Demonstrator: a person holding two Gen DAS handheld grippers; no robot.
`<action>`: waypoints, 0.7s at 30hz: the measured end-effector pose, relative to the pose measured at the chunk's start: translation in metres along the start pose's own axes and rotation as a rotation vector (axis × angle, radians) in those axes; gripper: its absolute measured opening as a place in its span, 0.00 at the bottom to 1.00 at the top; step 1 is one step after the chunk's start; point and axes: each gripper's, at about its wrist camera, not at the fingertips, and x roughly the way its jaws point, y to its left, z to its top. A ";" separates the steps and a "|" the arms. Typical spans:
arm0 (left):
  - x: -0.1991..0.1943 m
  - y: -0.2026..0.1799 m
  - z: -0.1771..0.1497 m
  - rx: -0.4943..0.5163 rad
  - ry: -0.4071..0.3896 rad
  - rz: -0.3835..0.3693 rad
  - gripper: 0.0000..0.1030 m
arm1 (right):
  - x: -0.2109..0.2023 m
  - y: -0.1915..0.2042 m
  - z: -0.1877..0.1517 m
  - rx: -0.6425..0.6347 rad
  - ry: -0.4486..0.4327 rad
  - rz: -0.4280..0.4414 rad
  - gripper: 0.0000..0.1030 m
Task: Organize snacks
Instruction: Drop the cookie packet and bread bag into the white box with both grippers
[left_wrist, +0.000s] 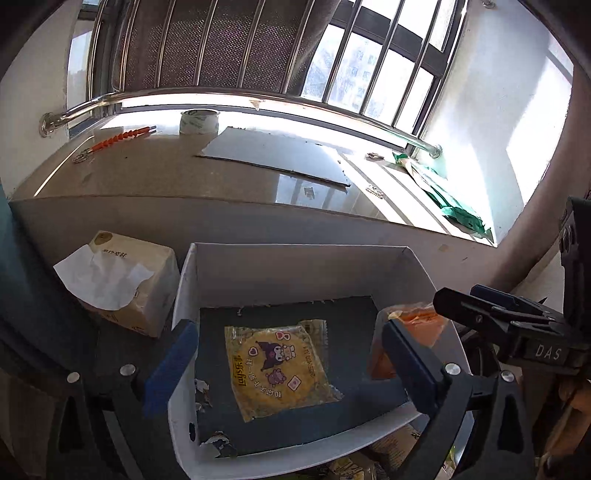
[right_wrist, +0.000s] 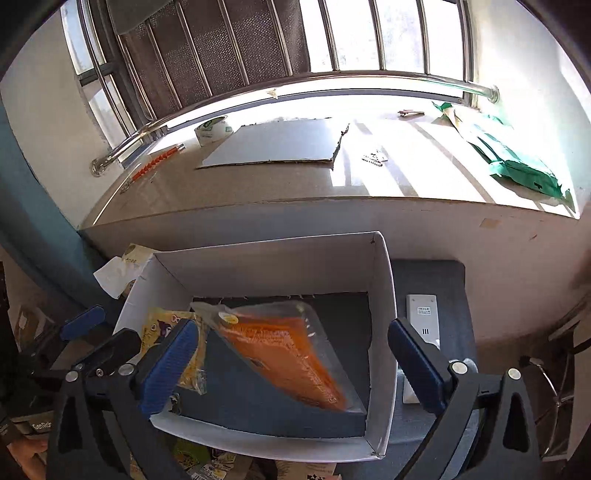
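A white cardboard box (left_wrist: 184, 295) with a dark floor sits below a stone ledge; it also shows in the right wrist view (right_wrist: 384, 295). A yellow Lay's snack packet (left_wrist: 277, 365) lies flat inside it; its edge shows in the right wrist view (right_wrist: 162, 325). An orange snack packet (right_wrist: 288, 350) is tilted inside the box, free of both fingers; part of it shows in the left wrist view (left_wrist: 417, 321). My left gripper (left_wrist: 291, 369) is open above the yellow packet. My right gripper (right_wrist: 291, 365) is open over the orange packet.
A tissue pack (left_wrist: 122, 284) stands left of the box. A white remote (right_wrist: 421, 325) lies right of it. On the ledge are a tape roll (left_wrist: 198, 122), a grey board (left_wrist: 280, 157), an orange tool (left_wrist: 118, 138) and a green bag (right_wrist: 517, 162). More snack packets (right_wrist: 207, 461) lie below the box.
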 end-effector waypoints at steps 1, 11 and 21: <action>-0.004 0.001 -0.002 0.001 -0.021 0.011 1.00 | -0.006 -0.001 -0.002 0.002 -0.024 0.007 1.00; -0.078 -0.015 -0.033 0.156 -0.186 -0.008 1.00 | -0.096 0.017 -0.037 -0.102 -0.244 0.129 1.00; -0.159 -0.025 -0.131 0.197 -0.180 -0.072 1.00 | -0.170 0.012 -0.175 -0.090 -0.339 0.152 1.00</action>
